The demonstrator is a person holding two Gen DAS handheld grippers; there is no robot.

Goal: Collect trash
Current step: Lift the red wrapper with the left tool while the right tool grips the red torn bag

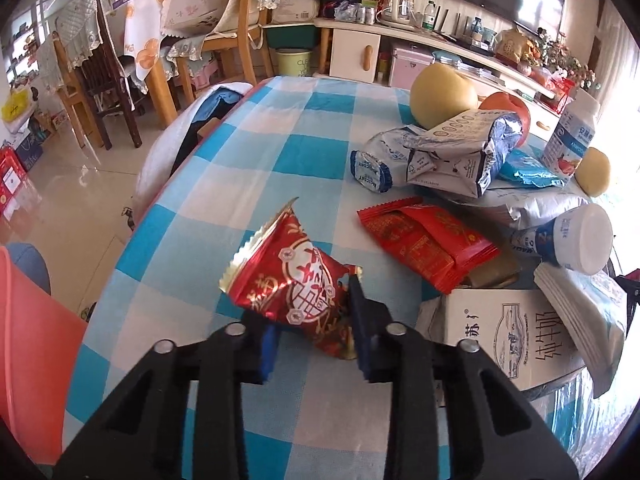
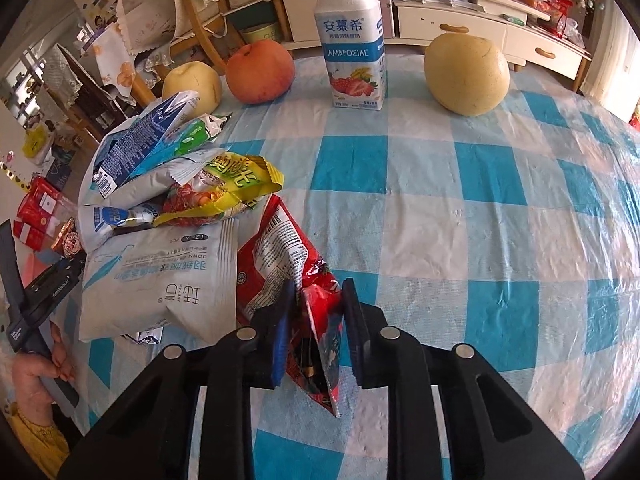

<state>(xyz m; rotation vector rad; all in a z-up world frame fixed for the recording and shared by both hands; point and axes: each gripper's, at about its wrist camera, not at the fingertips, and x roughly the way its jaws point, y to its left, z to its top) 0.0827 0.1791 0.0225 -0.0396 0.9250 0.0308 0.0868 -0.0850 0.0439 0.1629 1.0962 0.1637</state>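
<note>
So, quick count:
- left gripper (image 1: 312,320) clamps one red foil wrapper (image 1: 292,276);
- right gripper (image 2: 316,316) pinches one red snack bag (image 2: 316,320);
- two pears, one peach (image 2: 260,70), one standing yogurt bottle (image 2: 352,40)

1. A table (image 2: 440,216) covered with a blue-and-white checked cloth carries everything.
2. At its far side stand a yogurt bottle (image 2: 354,40), a peach (image 2: 260,72) and two pears (image 2: 466,74).
3. A heap of crumpled wrappers (image 2: 160,184) lies toward one edge, a white pouch (image 2: 160,280) beside it.
4. A milk carton (image 1: 512,336) and a red packet (image 1: 424,240) lie flat on the cloth.
</note>
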